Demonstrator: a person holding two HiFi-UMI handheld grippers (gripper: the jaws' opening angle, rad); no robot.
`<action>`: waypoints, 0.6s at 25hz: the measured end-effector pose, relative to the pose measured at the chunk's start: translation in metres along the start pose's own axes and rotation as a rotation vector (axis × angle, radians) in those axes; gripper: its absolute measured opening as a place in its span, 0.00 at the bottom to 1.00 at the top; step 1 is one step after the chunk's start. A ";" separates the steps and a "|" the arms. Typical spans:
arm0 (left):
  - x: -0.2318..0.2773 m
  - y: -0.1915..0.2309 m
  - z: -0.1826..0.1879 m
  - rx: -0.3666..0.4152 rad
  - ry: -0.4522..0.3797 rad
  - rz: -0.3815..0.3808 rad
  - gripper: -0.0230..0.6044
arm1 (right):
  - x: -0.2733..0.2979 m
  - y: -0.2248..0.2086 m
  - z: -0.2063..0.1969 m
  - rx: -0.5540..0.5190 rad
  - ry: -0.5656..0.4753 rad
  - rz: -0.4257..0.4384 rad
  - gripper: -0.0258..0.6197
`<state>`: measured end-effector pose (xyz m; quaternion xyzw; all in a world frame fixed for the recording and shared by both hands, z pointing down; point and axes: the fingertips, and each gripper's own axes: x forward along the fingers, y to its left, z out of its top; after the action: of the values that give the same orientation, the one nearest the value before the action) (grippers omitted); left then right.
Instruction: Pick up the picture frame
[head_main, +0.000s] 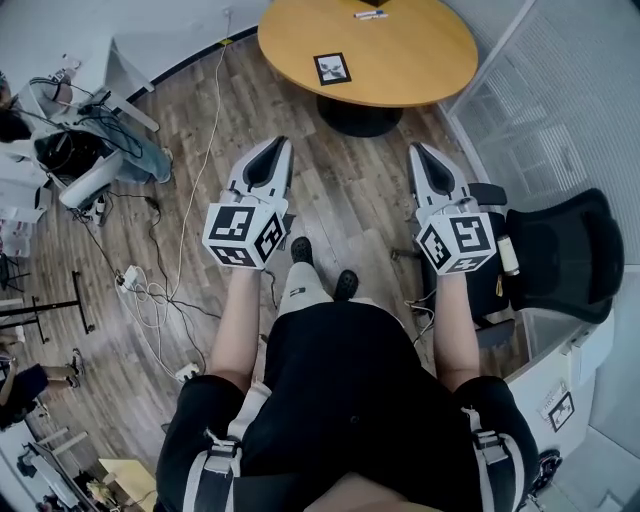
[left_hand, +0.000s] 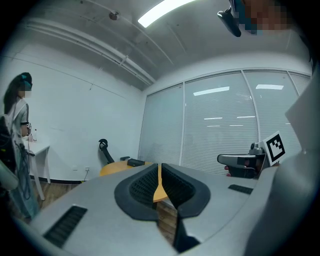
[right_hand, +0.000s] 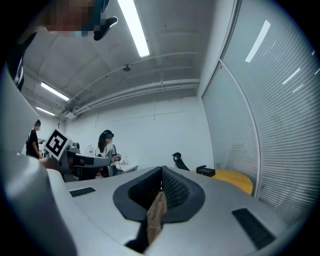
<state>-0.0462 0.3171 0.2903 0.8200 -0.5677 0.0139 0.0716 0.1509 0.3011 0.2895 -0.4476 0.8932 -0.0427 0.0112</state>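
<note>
Picture frame (head_main: 332, 68) lies flat on the round wooden table (head_main: 420, 50), near the table's front edge and well apart from both grippers. Left gripper (head_main: 279, 143) and right gripper (head_main: 419, 150) are side by side over the wood floor (head_main: 200, 150), pointing toward the table; each has its jaws closed together with nothing between them. Black office chair (head_main: 565, 250) stands beside the right gripper, and cables (head_main: 150, 290) trail across the floor at left.

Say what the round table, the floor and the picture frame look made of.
Round table: probably wood or laminate, smooth even orange-tan top.
Floor: wood-look planks, visible grain and seams.
Picture frame: dark border, too small to tell.
</note>
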 end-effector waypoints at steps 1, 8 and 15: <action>0.002 0.004 -0.002 0.003 0.006 0.001 0.10 | 0.005 0.001 -0.003 0.003 0.005 0.003 0.07; 0.031 0.041 -0.016 -0.011 0.045 0.019 0.10 | 0.052 -0.005 -0.014 0.002 0.040 0.009 0.07; 0.101 0.081 -0.005 -0.003 0.055 -0.005 0.10 | 0.123 -0.038 -0.004 -0.009 0.055 -0.004 0.07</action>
<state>-0.0855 0.1961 0.3142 0.8205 -0.5636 0.0354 0.0885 0.1072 0.1809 0.2993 -0.4483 0.8923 -0.0507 -0.0155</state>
